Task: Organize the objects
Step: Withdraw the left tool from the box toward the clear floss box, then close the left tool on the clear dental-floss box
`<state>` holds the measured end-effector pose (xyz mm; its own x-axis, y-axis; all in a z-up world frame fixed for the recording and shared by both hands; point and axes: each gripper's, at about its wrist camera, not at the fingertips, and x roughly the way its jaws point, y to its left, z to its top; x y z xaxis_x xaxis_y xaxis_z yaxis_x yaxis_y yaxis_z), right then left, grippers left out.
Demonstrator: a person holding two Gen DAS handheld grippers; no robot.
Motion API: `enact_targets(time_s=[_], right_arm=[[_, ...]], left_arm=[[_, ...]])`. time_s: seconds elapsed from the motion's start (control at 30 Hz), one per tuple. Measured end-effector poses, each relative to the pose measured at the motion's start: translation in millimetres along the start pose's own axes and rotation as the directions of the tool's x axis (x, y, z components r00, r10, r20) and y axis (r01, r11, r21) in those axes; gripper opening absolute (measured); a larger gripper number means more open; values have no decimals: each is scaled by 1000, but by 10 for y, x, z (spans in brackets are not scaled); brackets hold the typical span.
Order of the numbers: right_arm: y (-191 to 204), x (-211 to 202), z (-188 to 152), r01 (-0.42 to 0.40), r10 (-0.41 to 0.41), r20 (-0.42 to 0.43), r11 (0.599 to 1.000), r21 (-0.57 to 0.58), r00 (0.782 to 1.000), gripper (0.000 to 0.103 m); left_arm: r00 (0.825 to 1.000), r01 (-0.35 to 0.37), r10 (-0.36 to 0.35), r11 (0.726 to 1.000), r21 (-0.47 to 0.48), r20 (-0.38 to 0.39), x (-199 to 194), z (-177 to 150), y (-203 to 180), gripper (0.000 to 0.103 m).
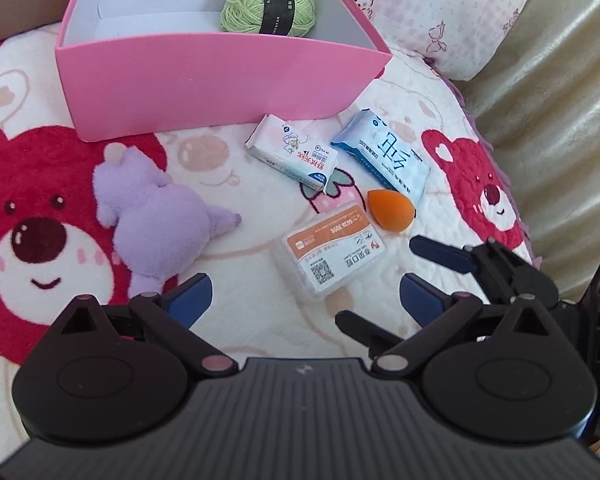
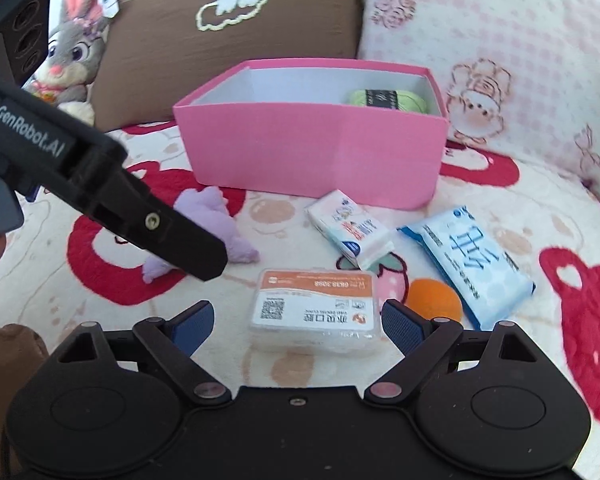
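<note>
Both jaws of the right gripper are standing released, straddling the clear floss box; left gripper is likewise released, empty. Advisable: centring pads on box's short sides before clenching, then carrying to pink box ahead.

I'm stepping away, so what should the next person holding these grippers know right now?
Left gripper: open, empty, over the blanket near the purple plush.
Right gripper: open, empty, jaws either side of the clear plastic case, not touching it.
Done: the green yarn is in the pink box.
Left on the blanket: plush, case, orange sponge, tissue pack, blue wipes pack.
Likely next: close the right gripper on the case and box it.
</note>
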<state>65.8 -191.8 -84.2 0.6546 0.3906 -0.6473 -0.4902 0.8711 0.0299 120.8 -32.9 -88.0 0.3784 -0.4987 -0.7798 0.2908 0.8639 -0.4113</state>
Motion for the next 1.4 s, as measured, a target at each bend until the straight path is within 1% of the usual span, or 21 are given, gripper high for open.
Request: enact_targets(time_s=[0.07,0.13,0.2,0.27,0.43,0.53,0.63,0.67,0.73,0.8,0.83,0.9,0.97,1.07,1.17,1.23,1.3,1.37,1.4], right_arm=[[-6,30,-36,9,-9,5,1000,-7,1000,93],[17,52,-59,17,-16,9,999,-51,1000,93],[42,68,-77,26,-24,18,996,-81,1000,93],[44,90,-91,25,-23,22,996,-88,999,93],[114,151,-134,38,-36,18,988,-152,999,93],[82,193,-142,42,-41,16,989,-138,999,93],[-3,292,-150,53,-53,1,994,-93,999,96],[-49,336,-152,38,-39,-12,997,-68,999,98],[-123,387,-157,2,-2,-27,1000,-13,1000,98],[-160,419,-162,-18,19,-37,999,26,999,98],[-168,426,-166,-22,24,-38,999,35,999,98],[-160,428,-179,-25,27,-36,999,38,999,98],[-144,424,-189,-29,30,-36,999,28,999,98],[-92,413,-182,-36,35,-44,999,-16,998,98],[-24,422,-153,-17,13,-59,998,-56,998,98],[-51,438,-148,-21,19,-61,999,-42,998,98],[-83,463,-153,-23,21,-64,999,-33,998,95],[-93,508,-164,-22,19,-78,999,-40,997,94],[-102,524,-168,-25,22,-81,999,-36,996,94]], left_arm=[[1000,5,-5,1000,11,-3,84,7,0,99],[1000,26,-27,1000,12,10,164,6,10,99],[998,70,-70,997,-14,12,237,6,43,99],[996,89,-89,995,-38,9,292,5,62,99],[997,82,-82,996,-33,3,383,-1,56,98],[996,84,-84,996,-27,-8,442,-8,69,96],[997,79,-79,997,-18,-13,497,-9,82,95],[997,72,-72,997,-13,-8,511,-8,82,93],[999,52,-52,999,-2,6,538,-4,82,90],[999,47,-47,999,0,14,562,-2,92,83],[999,49,-49,999,-4,13,579,1,101,80],[998,56,-56,998,-16,7,616,-2,125,69],[998,57,-57,998,-32,-2,654,-12,148,62],[997,76,-77,996,-46,-26,703,-29,166,62],[997,65,-66,997,-39,-26,697,-29,131,60],[998,61,-62,997,-41,-27,713,-32,117,60],[997,71,-72,996,-54,-34,737,-37,115,58],[995,86,-89,994,-66,-44,760,-42,107,55],[994,90,-94,993,-78,-50,771,-46,106,55]])
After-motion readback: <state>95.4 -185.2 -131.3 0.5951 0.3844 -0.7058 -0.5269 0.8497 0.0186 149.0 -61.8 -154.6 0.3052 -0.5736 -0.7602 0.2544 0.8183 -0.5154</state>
